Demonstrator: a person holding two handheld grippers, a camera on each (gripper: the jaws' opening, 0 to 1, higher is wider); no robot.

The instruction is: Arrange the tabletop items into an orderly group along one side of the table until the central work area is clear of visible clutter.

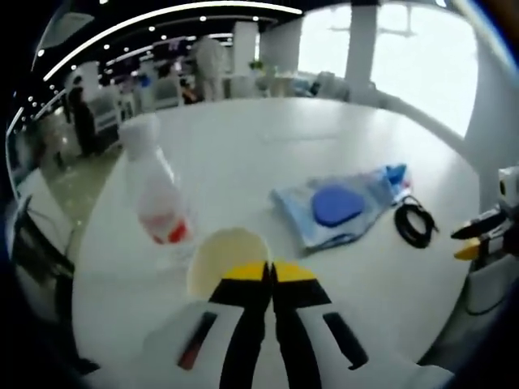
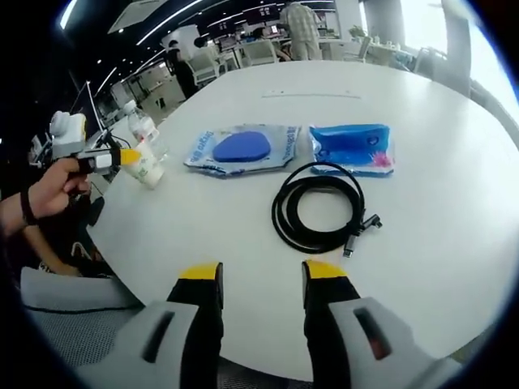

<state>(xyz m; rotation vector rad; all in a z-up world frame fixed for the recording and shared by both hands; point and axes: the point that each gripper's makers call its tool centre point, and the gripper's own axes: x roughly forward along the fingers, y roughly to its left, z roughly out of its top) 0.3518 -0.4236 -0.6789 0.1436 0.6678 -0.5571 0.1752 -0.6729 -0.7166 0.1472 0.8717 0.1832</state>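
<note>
Yellow-tipped fingers (image 1: 272, 271) of the left gripper sit pressed together, tips meeting right against the near rim of a pale round cup (image 1: 225, 258); whether they pinch that rim I cannot tell, since the tips cover the contact. In the right gripper view the same left gripper (image 2: 130, 158) comes in from the left, held in a person's hand (image 2: 50, 188), its yellow tips at the base of the bottle.

Landmark: coiled black cable (image 2: 318, 207) lying flat on the round white bench (image 2: 430, 146), plug ends trailing off the coil's right side.

Right gripper (image 2: 261, 279): fingers parted, nothing between them, hovering at the bench edge just on the near side of the cable.

Beyond the cable, slightly left: clear packet with a dark blue oval pad (image 2: 243, 147) inside. Beyond the cable, slightly right: bright blue packet (image 2: 353, 147) with a pink patch at one corner. The two packets lie side by side, close but apart.

Well to the left of the cable, near the bench edge: clear plastic bottle (image 2: 144, 138), white cap, red-and-white label, tilted away from upright.

In the left gripper view: bottle (image 1: 158, 194) leaning, just beside the cup; packet with blue pad (image 1: 336, 207) between bottle and cable (image 1: 413, 223); right gripper (image 1: 486, 231) at the bench's right edge, past the cable.

Background: chairs, pillars, a few people standing far off.
</note>
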